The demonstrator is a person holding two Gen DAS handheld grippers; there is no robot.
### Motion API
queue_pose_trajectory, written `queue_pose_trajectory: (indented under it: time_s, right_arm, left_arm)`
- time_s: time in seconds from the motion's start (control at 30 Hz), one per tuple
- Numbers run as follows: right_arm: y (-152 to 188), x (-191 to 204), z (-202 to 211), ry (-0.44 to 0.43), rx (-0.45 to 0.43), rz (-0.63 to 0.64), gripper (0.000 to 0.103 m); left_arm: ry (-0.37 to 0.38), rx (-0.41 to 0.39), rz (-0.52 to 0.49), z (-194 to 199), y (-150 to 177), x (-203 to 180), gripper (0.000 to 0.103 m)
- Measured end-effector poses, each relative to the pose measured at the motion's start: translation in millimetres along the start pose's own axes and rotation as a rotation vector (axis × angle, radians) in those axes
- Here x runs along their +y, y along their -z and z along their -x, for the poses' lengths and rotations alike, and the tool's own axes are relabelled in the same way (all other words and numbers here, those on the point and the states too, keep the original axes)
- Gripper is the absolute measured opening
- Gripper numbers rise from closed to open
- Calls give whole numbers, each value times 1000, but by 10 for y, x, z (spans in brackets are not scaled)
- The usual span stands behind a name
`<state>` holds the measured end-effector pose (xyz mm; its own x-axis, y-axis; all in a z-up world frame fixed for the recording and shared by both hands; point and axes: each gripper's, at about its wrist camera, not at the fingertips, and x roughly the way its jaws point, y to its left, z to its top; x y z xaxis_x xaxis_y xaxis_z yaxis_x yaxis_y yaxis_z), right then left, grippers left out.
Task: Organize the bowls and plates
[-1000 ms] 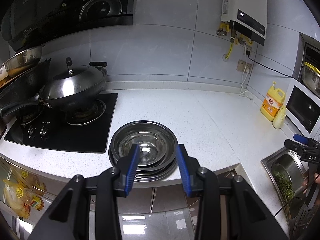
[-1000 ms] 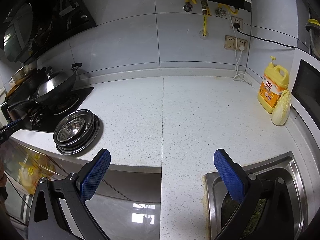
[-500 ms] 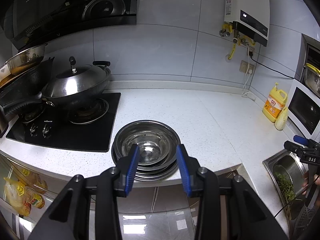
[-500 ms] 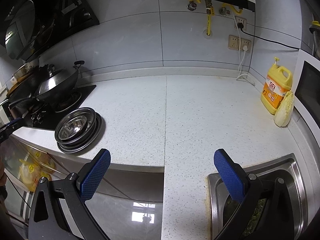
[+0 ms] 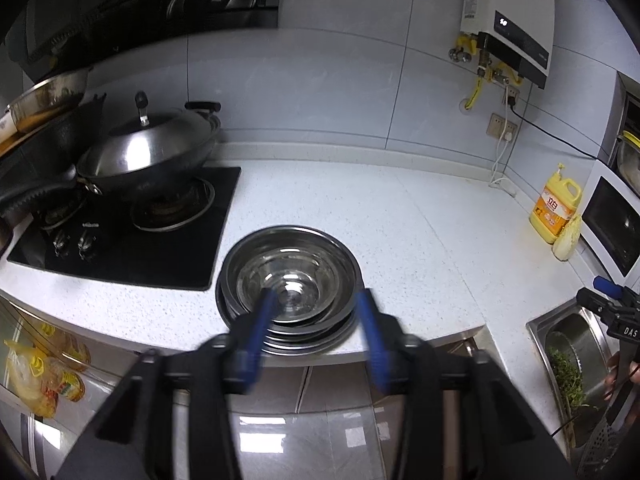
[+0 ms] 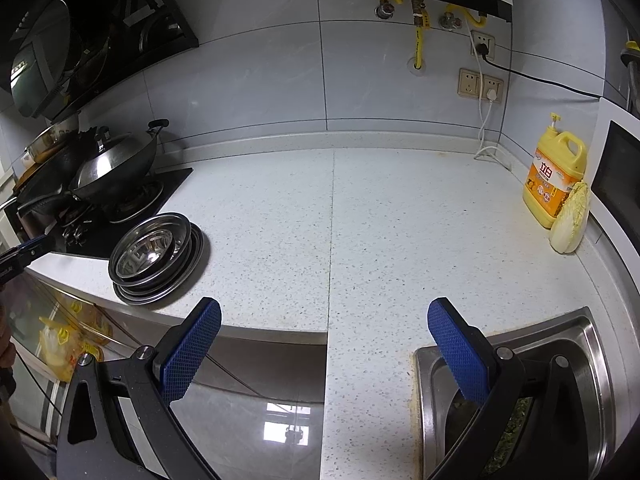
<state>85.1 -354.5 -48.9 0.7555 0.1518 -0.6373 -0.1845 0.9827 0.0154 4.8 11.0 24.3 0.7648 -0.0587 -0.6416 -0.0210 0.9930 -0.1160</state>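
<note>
A stack of steel bowls on steel plates (image 5: 290,280) sits on the white speckled counter near its front edge, beside the black hob; the stack (image 6: 156,256) also shows at the left of the right wrist view. My left gripper (image 5: 316,300) hovers just in front of and above the stack, its blue jaws opening and blurred, with nothing between them. My right gripper (image 6: 324,324) stands wide open over the counter's front edge by the sink, holding nothing.
A lidded wok (image 5: 148,152) sits on the hob (image 5: 132,236) at left. A yellow detergent bottle (image 6: 556,180) and a cabbage (image 6: 570,218) stand at the right wall by a microwave. The sink (image 6: 508,400) holds greens. White counter (image 6: 360,216) stretches between stack and bottle.
My left gripper's jaws have spread wider apart. The right gripper has stayed put.
</note>
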Motion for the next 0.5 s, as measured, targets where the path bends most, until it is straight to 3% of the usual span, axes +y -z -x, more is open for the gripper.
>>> queue_pose_trajectory:
  time_s: [0.03,0.07,0.5]
  right_arm:
    - [1,-4,1,1,0,0,102]
    - [1,-12,2,3,1,-1,102]
    - [-8,-47,-8,0,1,-4,102]
  left_arm:
    - [3,2,4,-15,8,2,66]
    - [3,2,7,-23,11,4,67]
    - [-16,21,-33,-51,3,-77,67]
